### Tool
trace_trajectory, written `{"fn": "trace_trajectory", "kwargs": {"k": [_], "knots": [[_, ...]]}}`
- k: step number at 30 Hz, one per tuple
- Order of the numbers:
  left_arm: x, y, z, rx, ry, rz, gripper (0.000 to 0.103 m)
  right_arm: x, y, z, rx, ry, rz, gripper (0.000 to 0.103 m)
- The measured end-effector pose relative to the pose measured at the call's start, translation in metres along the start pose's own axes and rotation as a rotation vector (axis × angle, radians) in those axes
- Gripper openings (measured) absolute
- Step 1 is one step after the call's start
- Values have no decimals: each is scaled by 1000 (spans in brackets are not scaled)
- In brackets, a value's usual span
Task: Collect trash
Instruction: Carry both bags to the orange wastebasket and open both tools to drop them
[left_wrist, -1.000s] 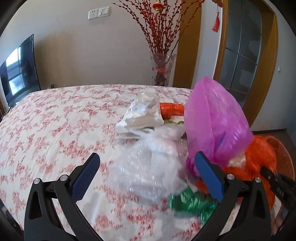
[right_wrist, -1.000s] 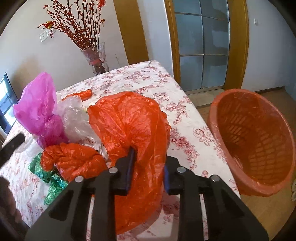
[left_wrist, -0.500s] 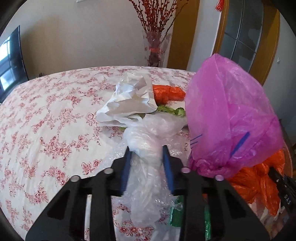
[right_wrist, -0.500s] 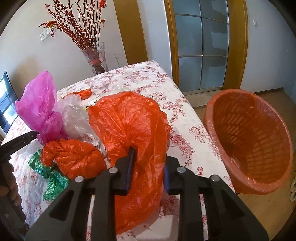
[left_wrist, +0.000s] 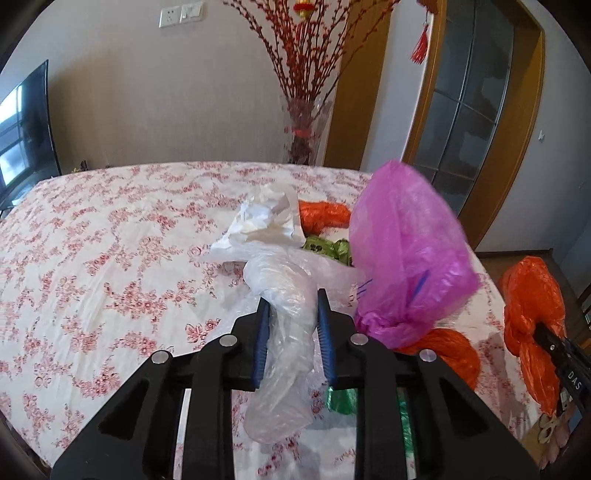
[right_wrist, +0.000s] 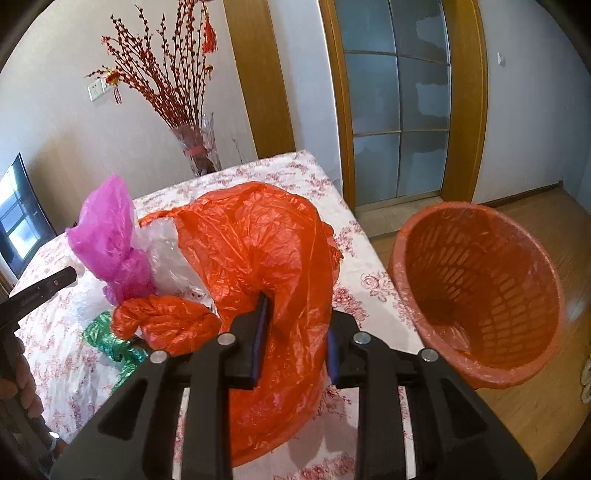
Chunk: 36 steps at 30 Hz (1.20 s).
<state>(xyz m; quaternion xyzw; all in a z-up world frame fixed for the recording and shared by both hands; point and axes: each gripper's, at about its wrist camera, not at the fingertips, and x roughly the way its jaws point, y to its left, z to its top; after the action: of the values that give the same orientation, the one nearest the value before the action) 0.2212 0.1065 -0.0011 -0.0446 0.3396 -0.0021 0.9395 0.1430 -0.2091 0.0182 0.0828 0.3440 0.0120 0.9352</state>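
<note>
Pick-up step under way: left hand-held gripper (left_wrist: 291, 314) clamps a crumpled clear plastic bag (left_wrist: 286, 332) lying on the floral tabletop (left_wrist: 110, 258); right hand-held gripper (right_wrist: 295, 321) pinches a large crinkled orange plastic bag (right_wrist: 258, 251). Next move likely requires carrying both to the orange lattice wastebasket (right_wrist: 480, 295), at 3 o'clock beside the tabletop.

A table (left_wrist: 92, 240) under a floral cloth carries a heap of crumpled plastic bags: pink (left_wrist: 406, 251), white (left_wrist: 266, 225), small orange (left_wrist: 325, 216), green (right_wrist: 110, 339); an orange basket (right_wrist: 480, 291) stands on the wooden floor (right_wrist: 535, 406).
</note>
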Motion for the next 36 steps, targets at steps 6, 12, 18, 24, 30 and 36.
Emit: {"fn": "trace_trajectory", "kwargs": {"k": [6,12,18,24,30,36], "knots": [[-33,-3,6,5,-52,-6,23,-25,-4,1,2,-42,-1,26],[-67,-20,12,23,-108,-35,23,-50,-16,2,14,-81,-11,26],[-98,-48,16,45,-162,-83,23,-69,-34,5,35,-112,-35,26],[-113,-82,20,75,-190,-159,23,-80,-56,7,57,-136,-66,26],[-103,-128,16,128,-171,-246,23,-87,-81,10,88,-153,-107,26],[-77,-181,5,169,-111,-355,23,-91,-116,12,135,-164,-160,26]]}}
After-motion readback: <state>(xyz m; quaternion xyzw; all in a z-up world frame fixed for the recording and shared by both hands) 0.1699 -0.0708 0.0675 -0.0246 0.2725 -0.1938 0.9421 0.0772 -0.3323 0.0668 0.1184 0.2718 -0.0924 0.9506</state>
